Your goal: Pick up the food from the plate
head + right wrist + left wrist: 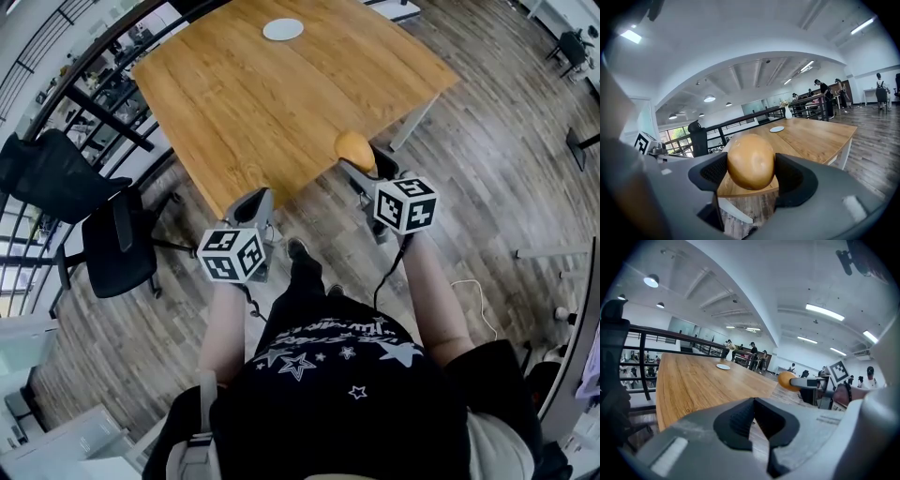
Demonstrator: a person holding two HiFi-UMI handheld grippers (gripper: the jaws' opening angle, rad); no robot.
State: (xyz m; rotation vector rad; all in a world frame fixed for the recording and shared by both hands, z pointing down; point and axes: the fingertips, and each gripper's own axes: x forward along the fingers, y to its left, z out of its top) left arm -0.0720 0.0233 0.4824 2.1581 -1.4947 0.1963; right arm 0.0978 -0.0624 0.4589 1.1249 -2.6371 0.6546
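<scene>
A round orange-brown piece of food (751,161) sits between the pads of my right gripper (751,165), which is shut on it. In the head view that gripper (356,157) holds the food (354,146) in the air over the near right edge of the wooden table (272,103). The left gripper view also shows the food (786,380), off to the right. A small white plate (283,29) lies bare at the table's far end. My left gripper (251,204) hovers at the table's near corner, its jaws (754,401) together with nothing in them.
A black office chair (112,244) stands left of the table by a dark railing (103,103). A white table leg (417,122) slants down at the right. A white vase (788,112) stands beyond the plate. Several people are far off in the hall.
</scene>
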